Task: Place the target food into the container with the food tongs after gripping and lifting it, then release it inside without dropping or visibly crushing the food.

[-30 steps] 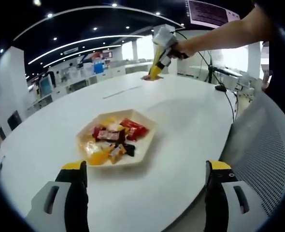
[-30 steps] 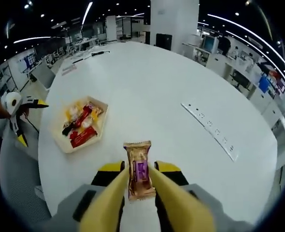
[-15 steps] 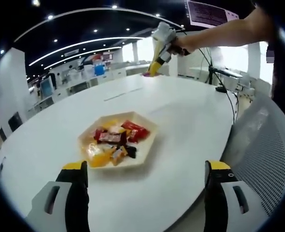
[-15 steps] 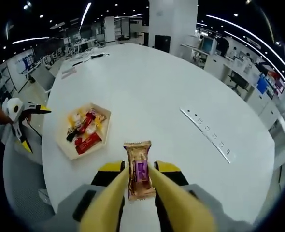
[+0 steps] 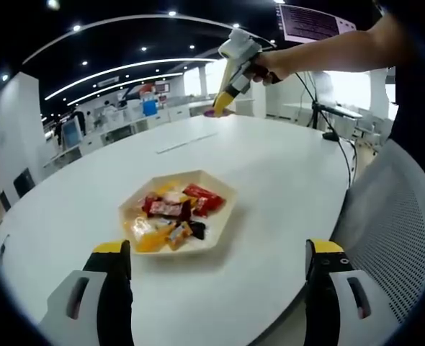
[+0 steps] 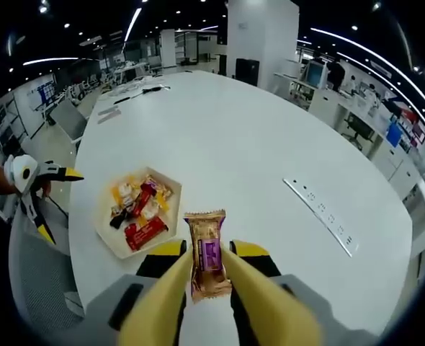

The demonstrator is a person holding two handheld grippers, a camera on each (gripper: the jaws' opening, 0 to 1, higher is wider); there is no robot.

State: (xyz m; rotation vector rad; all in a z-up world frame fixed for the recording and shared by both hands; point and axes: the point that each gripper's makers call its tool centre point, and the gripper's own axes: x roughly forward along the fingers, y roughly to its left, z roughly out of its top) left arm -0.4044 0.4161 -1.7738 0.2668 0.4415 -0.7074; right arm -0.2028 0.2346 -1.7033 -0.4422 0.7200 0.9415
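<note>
Now the right gripper [image 6: 207, 268] pinches a brown snack packet [image 6: 207, 254] aloft, well apart from the hexagonal tray [image 6: 109, 241]; the spread left gripper [image 5: 216, 270] waits near that tray, and the carry over it likely comes next.

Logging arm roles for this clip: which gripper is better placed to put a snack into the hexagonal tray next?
Right. The right gripper is shut on the brown-and-purple wrapped snack bar, lifted above the white table. The left gripper, though nearer the beige hexagonal tray, is open and holds nothing.
</note>
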